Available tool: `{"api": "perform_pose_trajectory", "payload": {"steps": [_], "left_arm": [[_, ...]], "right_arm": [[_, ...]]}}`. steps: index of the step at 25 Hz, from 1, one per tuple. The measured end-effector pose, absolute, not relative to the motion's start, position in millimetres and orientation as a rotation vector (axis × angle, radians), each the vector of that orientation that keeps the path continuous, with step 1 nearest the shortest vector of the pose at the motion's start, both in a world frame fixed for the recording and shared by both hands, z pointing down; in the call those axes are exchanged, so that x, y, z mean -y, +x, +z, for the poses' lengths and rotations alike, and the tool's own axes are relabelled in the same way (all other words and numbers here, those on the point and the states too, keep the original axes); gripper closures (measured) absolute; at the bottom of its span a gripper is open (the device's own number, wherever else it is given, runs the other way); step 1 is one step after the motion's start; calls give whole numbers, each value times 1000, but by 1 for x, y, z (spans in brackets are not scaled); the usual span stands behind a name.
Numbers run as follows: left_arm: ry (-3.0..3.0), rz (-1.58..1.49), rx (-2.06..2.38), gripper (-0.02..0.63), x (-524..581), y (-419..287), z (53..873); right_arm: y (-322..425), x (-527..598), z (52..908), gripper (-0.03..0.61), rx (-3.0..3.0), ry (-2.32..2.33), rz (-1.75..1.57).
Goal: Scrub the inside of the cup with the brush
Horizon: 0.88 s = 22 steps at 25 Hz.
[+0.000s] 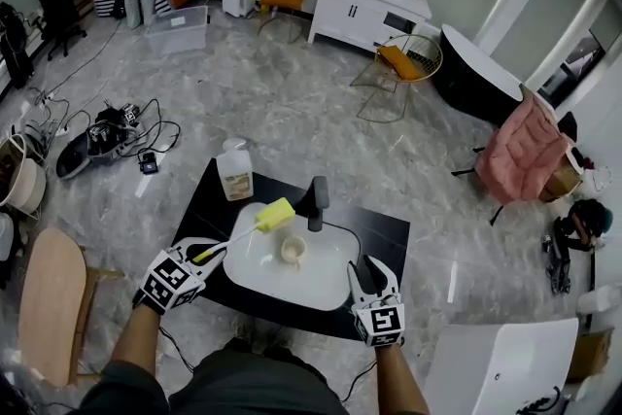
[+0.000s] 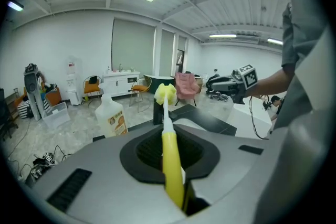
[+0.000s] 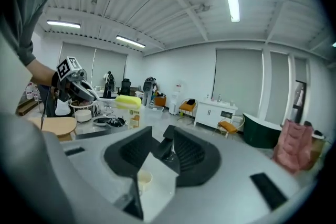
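A small cream cup [image 1: 293, 250] stands upright in the white sink basin [image 1: 330, 282] set in a black table [image 1: 384, 230]. My left gripper [image 1: 208, 254] is shut on the yellow handle of the brush [image 1: 275, 214], whose yellow sponge head hangs over the basin's far left rim, above and left of the cup. In the left gripper view the brush [image 2: 168, 128] runs straight out from the left gripper [image 2: 172, 170]. My right gripper [image 1: 367, 267] hovers open and empty over the basin's right front corner. In the right gripper view the cup [image 3: 144, 180] shows below the right gripper [image 3: 157, 168].
A black faucet [image 1: 316, 202] rises at the basin's far edge. A soap bottle [image 1: 235, 172] stands on the table's far left corner. A wooden seat [image 1: 53, 301] is at the left, a white table [image 1: 496, 366] at the lower right, and cables [image 1: 117, 136] lie on the floor.
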<state>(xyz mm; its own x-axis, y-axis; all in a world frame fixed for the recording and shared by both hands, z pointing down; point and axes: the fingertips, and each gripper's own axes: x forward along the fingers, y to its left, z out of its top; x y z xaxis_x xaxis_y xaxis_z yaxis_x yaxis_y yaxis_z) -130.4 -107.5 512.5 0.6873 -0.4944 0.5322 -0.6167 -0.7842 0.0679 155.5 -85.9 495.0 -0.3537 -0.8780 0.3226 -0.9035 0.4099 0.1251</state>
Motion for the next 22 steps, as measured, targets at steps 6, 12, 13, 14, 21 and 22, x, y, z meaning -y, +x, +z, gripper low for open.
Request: {"api": "perform_pose_trajectory", "payload": {"steps": [6,12,13,14,21,22], "left_arm": [[2720,662,940,583,102,-123,484],[2756,642,954,583,97,-116,468],[2760,640,954,583,96,-115,467],[2763,638,955,583,95,-113,465],[2785,623,963,583,92,-108,459],[2788,620,965,583,92,-108,459]], "right_arm": [[158,64,450,446,2368,1626,55],[159,49,422,452,2395,1670,5],[159,47,417,458,2397,1679,-1],[160,46,413,467,2397,1685,-9],[165,40,394,552,2339,1773,-35],[164,39,394,560,2340,1776,-42]]}}
